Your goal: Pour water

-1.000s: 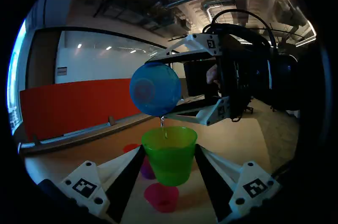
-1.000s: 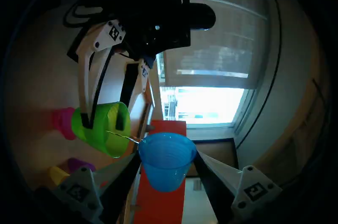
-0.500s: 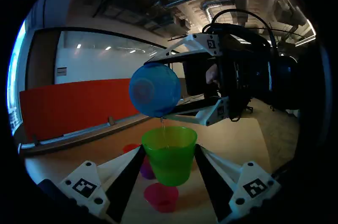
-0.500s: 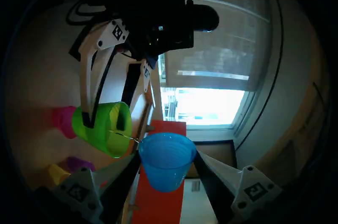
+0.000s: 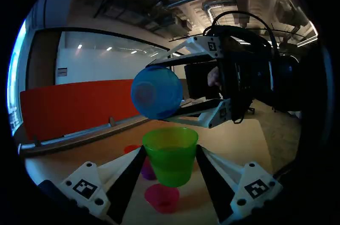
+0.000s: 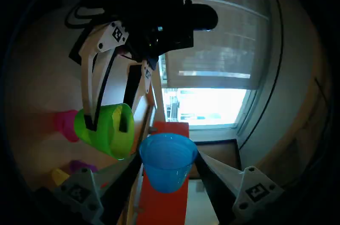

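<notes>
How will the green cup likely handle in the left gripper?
The green cup looks like thin translucent plastic, so probably light and squeezable. Water appears inside, so tilting would likely spill. Its taper, wider upward, should resist slipping down.

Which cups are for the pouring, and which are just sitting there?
For the job: tipped blue plastic cup; green plastic cup below it.
Just sitting on the wooden table: pink plastic cup, purple plastic cup, yellow plastic cup.
</notes>
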